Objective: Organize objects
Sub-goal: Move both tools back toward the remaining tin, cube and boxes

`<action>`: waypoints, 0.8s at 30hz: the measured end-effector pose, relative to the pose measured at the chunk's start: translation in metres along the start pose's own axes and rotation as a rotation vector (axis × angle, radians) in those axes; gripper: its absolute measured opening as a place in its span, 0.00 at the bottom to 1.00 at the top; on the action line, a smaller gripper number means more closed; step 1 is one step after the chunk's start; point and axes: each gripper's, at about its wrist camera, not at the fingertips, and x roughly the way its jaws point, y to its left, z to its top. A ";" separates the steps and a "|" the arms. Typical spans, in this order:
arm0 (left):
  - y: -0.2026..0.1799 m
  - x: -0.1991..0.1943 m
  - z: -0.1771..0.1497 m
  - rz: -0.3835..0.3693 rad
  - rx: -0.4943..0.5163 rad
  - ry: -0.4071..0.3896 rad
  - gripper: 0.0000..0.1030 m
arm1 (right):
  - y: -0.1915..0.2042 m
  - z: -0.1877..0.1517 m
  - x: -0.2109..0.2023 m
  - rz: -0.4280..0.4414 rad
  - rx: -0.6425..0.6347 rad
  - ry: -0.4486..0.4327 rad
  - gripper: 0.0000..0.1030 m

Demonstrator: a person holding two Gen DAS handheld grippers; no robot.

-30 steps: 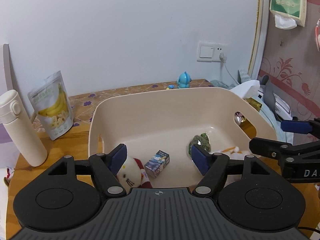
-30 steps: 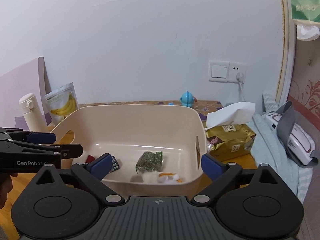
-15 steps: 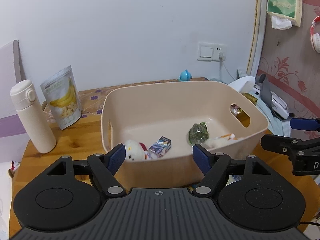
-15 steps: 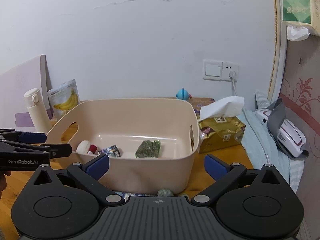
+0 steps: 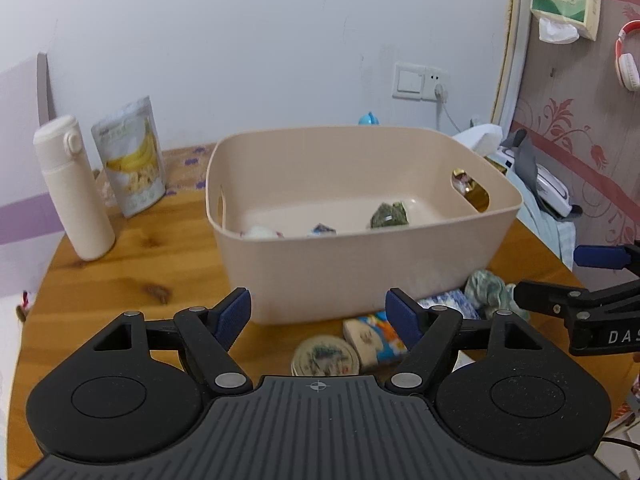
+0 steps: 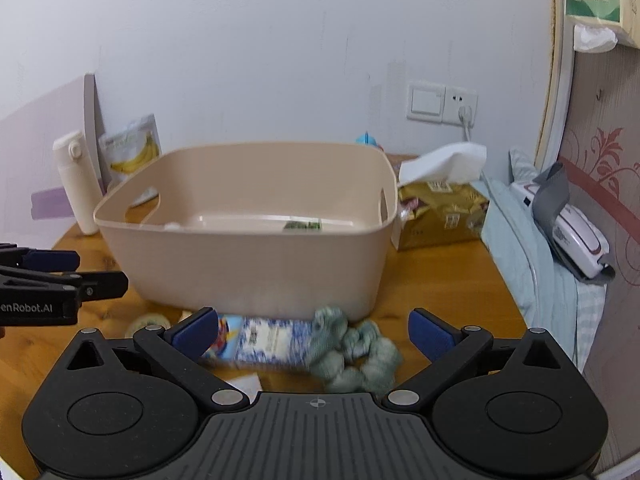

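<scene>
Green scrunchie (image 6: 354, 354) between right fingers (image 6: 430, 334)

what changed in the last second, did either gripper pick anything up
Both grippers pulled back from over the beige bin to its near side, bringing the loose items in front into view. The left gripper and right gripper remain open and empty. The bin, its contents and the white bottle stayed put.

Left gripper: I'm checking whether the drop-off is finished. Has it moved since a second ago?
Yes. The left gripper has backed away from the beige bin: its fingertips were over the bin's inside, and now sit before its near wall.
</scene>
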 end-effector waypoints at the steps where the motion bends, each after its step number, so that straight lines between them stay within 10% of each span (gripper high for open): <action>1: 0.000 0.000 -0.003 -0.003 -0.003 0.003 0.74 | -0.001 -0.002 0.000 -0.001 -0.004 0.009 1.00; 24: -0.013 0.002 -0.055 -0.014 0.010 0.092 0.74 | 0.006 -0.051 0.012 0.014 -0.064 0.148 1.00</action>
